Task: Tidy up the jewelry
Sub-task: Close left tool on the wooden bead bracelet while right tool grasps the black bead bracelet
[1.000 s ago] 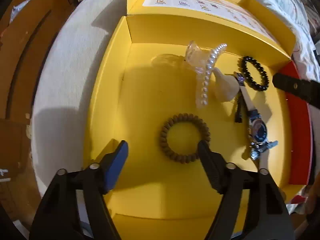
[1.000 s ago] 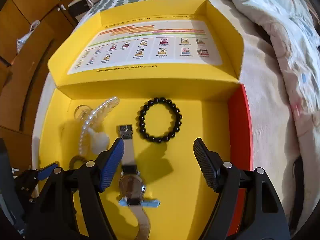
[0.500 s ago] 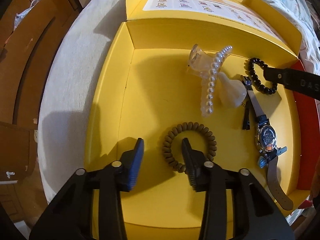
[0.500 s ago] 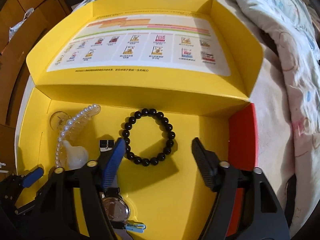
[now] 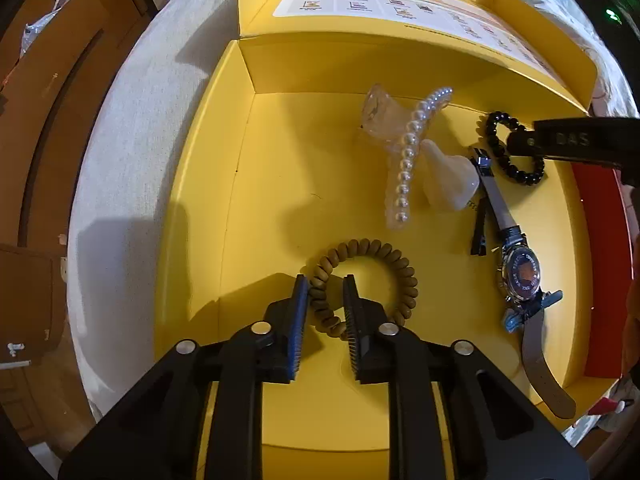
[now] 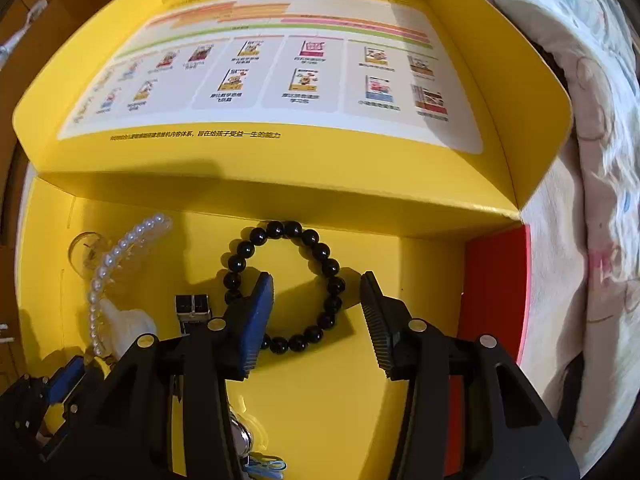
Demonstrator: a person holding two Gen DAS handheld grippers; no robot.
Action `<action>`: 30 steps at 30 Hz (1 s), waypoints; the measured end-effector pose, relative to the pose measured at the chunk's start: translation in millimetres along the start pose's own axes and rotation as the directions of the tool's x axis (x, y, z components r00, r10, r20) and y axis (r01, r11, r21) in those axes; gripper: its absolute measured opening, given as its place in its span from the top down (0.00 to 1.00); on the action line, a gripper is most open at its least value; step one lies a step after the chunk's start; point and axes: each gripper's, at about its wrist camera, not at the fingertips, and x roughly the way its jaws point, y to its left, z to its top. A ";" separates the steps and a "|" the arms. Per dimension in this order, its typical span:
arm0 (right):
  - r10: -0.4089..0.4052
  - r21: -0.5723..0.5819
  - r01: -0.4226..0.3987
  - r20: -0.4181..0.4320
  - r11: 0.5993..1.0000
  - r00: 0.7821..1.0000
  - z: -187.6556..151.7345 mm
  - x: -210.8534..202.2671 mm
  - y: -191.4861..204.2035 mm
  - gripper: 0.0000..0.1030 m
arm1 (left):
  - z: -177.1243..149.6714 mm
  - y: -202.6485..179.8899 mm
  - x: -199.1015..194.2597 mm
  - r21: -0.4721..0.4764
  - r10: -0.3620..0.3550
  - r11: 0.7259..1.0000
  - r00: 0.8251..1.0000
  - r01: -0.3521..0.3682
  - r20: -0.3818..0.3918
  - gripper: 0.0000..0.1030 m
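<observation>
As left tongs close, ribbed coil band sits between pads.

**A bedroom at home, with a gift box laid out on the bed**

This is a lived-in home, most likely a bedroom. An open yellow cardboard box sits on a pale woven mattress cover, and a rumpled printed quilt lies bunched up along the box's right side. Brown wooden cabinet doors with small knobs stand close beside the bed, and a crumpled plastic bag hangs against them. The light is warm and dim, as in a household room. The box lid carries printed pictures of children's learning products.
</observation>
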 end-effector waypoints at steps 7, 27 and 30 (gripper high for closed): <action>-0.010 0.013 0.011 -0.044 1.000 0.999 3.8 1.0 3.1 0.65 | -1.9 -1.4 -1.6 0.003 -0.013 1.000 1.000 0.013 -0.013 0.90; 0.033 0.058 -0.031 -0.034 0.998 0.999 -17.9 -6.6 -12.1 0.89 | 1.5 14.8 -6.2 -0.002 -0.033 0.999 0.999 0.033 -0.037 0.91; 0.039 0.055 -0.037 -0.029 0.998 0.999 -21.8 -11.0 -13.1 0.89 | 1.5 12.9 -9.0 0.004 -0.030 1.000 0.999 0.030 -0.028 0.91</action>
